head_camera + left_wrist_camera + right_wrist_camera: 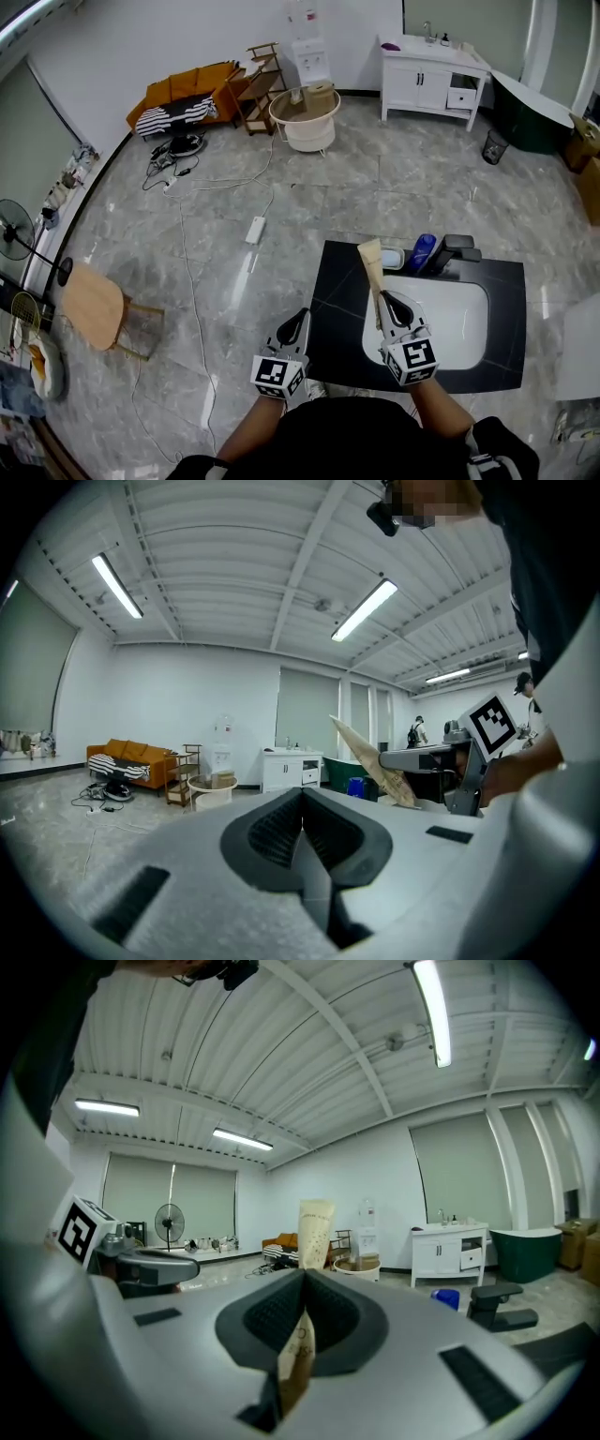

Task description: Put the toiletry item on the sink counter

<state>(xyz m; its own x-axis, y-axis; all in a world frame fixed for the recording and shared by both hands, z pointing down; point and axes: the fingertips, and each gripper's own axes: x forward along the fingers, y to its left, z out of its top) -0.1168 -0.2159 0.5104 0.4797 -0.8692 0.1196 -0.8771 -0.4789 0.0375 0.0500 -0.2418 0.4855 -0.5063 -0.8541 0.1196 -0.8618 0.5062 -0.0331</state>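
So the right gripper (386, 302) has its jaws clenched on the beige toiletry tube (371, 265), held upright over the black sink surface (342, 281) by the basin (464, 319), the left gripper (298, 325) is pinched shut on nothing, and I'd say only the set-down is left.

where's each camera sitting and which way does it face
Head view: on the person's head, looking steeply down at the black sink counter; both arms, left gripper and right gripper show.
Left gripper view: on the left gripper, looking level across the room toward the white vanity; its own shut, empty jaws show.
Right gripper view: on the right gripper, facing likewise; its jaws are shut on the tan tube.
Shared: all three show the tan tube and white vanity; each gripper view catches the other gripper.
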